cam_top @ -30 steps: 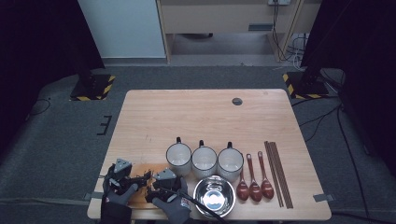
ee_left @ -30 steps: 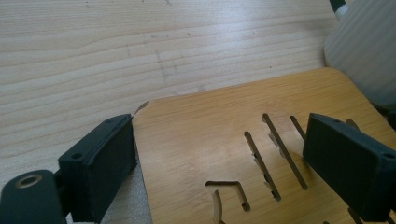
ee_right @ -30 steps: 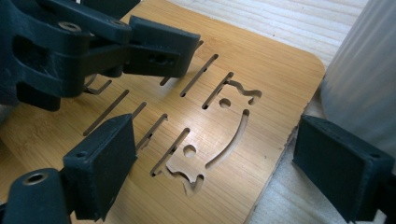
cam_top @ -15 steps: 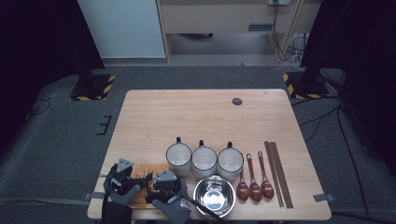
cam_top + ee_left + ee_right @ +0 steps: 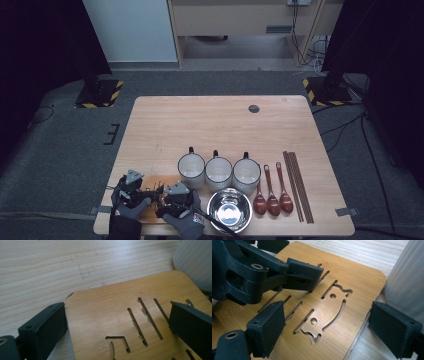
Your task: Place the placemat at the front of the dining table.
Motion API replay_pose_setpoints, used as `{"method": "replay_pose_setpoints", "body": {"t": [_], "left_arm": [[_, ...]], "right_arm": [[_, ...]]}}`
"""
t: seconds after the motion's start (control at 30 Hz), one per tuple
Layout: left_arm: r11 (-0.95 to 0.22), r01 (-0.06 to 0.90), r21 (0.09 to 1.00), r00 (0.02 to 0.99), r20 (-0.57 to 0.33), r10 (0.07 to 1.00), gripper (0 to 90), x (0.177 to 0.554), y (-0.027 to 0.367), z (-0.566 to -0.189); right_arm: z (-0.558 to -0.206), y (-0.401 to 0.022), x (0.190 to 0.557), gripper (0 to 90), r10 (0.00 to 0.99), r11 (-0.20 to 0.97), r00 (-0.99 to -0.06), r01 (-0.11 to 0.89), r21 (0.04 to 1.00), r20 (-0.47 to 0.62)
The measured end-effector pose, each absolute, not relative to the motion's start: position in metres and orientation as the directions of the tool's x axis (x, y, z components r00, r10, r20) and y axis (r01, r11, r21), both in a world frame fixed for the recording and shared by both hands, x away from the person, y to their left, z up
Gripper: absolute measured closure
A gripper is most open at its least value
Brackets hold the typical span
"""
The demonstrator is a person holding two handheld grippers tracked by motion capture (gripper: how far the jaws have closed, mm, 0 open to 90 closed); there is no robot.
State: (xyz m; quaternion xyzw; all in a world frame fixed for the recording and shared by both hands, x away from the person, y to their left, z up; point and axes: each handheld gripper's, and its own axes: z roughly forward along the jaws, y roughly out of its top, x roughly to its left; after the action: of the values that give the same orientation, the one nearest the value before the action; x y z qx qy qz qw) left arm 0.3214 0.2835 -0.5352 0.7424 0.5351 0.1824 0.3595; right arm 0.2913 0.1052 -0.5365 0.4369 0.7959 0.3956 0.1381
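Note:
A bamboo board [image 5: 112, 315] with cut-out slots lies flat at the table's front left, next to a white mug [image 5: 407, 277]. My left gripper [image 5: 117, 327] is open low over the board: one jaw sits beside the board's edge, the other above its slotted part. My right gripper [image 5: 330, 327] is open too, spanning the board's cut-outs, with its right jaw off the board's edge near the mug. The left gripper [image 5: 262, 272] reaches in across the board's far side. In the high view both grippers [image 5: 142, 190] [image 5: 167, 197] sit together over the board [image 5: 150, 181], held by gloved hands.
Three white mugs [image 5: 219, 170] stand in a row at the front middle, a steel bowl [image 5: 229, 210] in front of them. Three brown spoons [image 5: 272, 200] and dark chopsticks [image 5: 298, 185] lie to the right. A small round grommet [image 5: 254, 108] is near the table's far edge.

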Motion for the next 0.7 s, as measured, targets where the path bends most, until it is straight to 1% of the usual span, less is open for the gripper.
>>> {"method": "replay_pose_setpoints", "body": {"t": [0.53,0.7], "left_arm": [[-0.16,0.671,0.724,0.347,-0.116,0.931,1.0,0.3212,0.2823,-0.5338],[-0.143,0.673,0.726,0.338,-0.13,0.932,1.0,0.3195,0.2829,-0.5314]], "right_arm": [[-0.535,0.1048,0.2903,15.8,0.807,0.303,-0.577,0.587,0.751,0.126],[-0.5319,0.1045,0.2892,16.1,0.803,0.315,-0.586,0.569,0.76,0.106]]}}
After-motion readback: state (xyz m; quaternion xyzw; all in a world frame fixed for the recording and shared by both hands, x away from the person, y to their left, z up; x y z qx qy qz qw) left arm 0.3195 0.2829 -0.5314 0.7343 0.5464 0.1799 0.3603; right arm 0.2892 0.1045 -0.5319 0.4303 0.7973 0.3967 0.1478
